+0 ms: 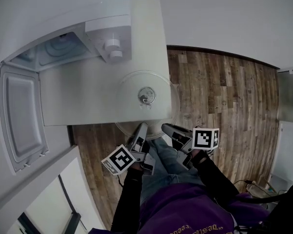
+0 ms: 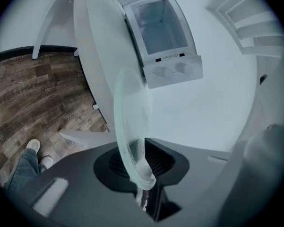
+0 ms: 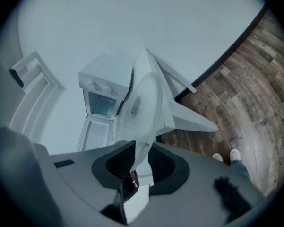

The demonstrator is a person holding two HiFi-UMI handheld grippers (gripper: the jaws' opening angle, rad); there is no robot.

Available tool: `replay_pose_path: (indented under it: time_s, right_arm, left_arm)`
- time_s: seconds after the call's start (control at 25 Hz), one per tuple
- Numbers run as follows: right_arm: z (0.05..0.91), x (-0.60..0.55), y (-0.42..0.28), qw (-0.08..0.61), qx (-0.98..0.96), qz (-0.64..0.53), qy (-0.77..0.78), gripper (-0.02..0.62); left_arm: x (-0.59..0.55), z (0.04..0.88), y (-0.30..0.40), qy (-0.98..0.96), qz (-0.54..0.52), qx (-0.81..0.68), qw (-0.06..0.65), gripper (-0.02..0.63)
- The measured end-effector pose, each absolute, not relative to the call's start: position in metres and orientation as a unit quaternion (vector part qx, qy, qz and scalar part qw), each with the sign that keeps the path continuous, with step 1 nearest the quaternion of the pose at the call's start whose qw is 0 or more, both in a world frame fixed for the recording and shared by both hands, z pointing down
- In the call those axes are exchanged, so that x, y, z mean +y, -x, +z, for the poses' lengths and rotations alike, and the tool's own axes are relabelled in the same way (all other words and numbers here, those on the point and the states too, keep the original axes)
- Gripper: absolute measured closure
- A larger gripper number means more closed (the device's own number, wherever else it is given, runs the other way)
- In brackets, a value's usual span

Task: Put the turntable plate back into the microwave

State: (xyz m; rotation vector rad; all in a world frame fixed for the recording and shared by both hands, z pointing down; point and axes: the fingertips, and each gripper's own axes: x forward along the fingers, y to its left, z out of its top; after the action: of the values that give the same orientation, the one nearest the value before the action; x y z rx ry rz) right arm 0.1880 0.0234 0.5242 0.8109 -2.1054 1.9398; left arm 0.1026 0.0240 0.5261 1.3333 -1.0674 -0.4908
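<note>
Now | left gripper (image 1: 141,127) and right gripper (image 1: 166,127) – jaws clamped on plate (image 1: 134,89) rim | lift level, evenly – slide into microwave (image 1: 109,30).

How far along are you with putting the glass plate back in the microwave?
Done: the microwave door stands open. In hand: the left gripper and right gripper each pinch the near rim of the turntable plate, which is at the edge of the table, outside the microwave. Left: carry it over and set it inside.
</note>
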Motion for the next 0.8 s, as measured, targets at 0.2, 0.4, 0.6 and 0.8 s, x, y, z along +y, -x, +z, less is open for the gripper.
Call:
replay_pose_path:
  time_s: [0.2,0.4,0.6,0.8]
  right_arm:
    - [0.515,0.021,-0.188,0.067,-0.712,0.645,-0.268,0.505]
    - [0.508,0.019,-0.186,0.068,-0.719,0.636,-0.273,0.506]
    - [0.499,0.014,-0.19,0.055,-0.73,0.618,-0.285,0.505]
    - [0.479,0.009,-0.184,0.025,-0.747,0.608,-0.268,0.503]
  left_arm:
    - [0.023,0.517,-0.102,-0.594,-0.228,-0.467,0.614,0.541]
    - [0.024,0.516,-0.097,-0.591,-0.231,-0.506,0.584,0.537]
    - [0.018,0.504,-0.102,-0.58,-0.271,-0.489,0.593,0.546]
    - [0.02,0.491,-0.099,-0.561,-0.336,-0.466,0.596,0.556]
